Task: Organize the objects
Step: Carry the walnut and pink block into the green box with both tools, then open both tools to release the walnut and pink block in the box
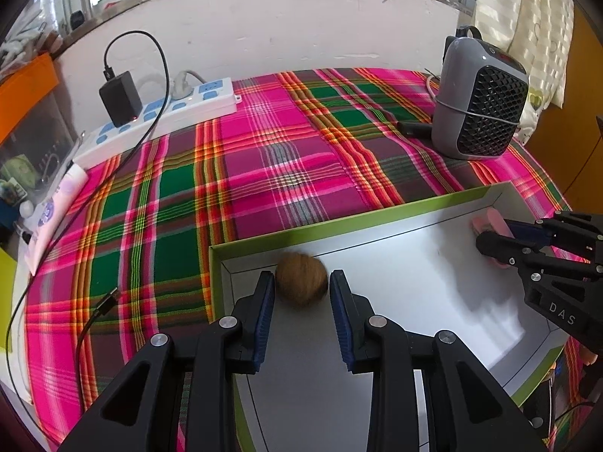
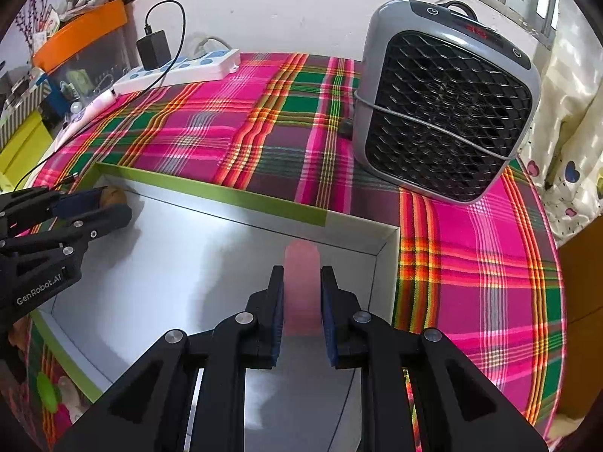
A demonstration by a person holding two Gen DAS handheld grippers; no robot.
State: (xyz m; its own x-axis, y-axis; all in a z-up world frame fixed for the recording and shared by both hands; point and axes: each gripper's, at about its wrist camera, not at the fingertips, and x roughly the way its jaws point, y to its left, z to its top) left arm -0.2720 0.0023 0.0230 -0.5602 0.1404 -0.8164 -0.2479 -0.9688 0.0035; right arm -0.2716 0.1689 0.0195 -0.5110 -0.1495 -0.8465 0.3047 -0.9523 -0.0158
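Observation:
A shallow white box with a green rim [image 1: 264,239] lies on the plaid cloth; it also shows in the right wrist view [image 2: 211,188]. My left gripper [image 1: 301,282] sits over the box's far left corner, its pads on either side of a brown round object [image 1: 301,282], which looks blurred. My right gripper [image 2: 301,290] holds a pink flat block [image 2: 301,286] between its pads near the box's far right corner. The pink block [image 1: 490,220] and the right gripper [image 1: 497,237] show in the left wrist view. The left gripper [image 2: 94,207] and brown object [image 2: 113,194] show in the right wrist view.
A grey fan heater [image 1: 478,105] stands on the cloth behind the box at the right, large in the right wrist view [image 2: 444,101]. A white power strip [image 1: 158,113] with a black charger [image 1: 120,98] and cable lies at the back left. A USB cable end [image 1: 105,301] lies left of the box.

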